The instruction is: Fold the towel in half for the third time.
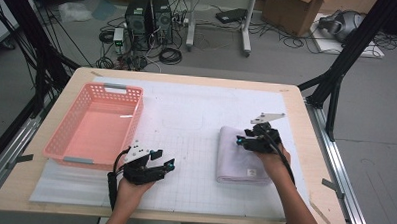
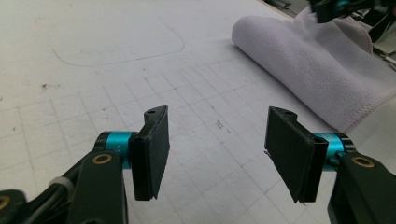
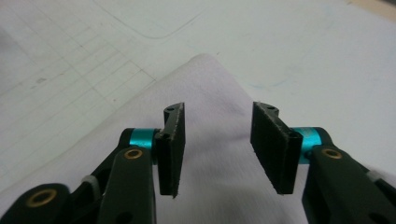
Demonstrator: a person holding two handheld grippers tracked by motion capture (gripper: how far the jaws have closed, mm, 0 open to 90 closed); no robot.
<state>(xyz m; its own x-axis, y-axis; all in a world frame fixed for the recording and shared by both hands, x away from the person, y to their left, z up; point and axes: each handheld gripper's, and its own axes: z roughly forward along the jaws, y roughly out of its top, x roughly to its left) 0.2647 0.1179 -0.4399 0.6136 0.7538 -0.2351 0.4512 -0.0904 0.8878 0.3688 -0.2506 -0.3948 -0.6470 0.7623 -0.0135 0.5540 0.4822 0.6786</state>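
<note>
Left gripper (image 1: 166, 160): near the table's front edge, jaws wide apart, holding nothing, white grid mat under it.
Right gripper (image 1: 242, 138): over the towel, jaws partly apart, nothing between them.
Towel (image 1: 237, 156): pale, folded, flat on the table (image 1: 305, 146), on the right side.
Basket (image 1: 93, 123): pink, on the left, well apart from the towel.

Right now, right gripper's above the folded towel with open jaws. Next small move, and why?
Probably lower the right gripper onto the folded towel and close on its far edge. Its jaws stand apart with nothing between them, hovering over the towel's far end, while the left gripper waits open beside the pink basket, which sits across the mat.
</note>
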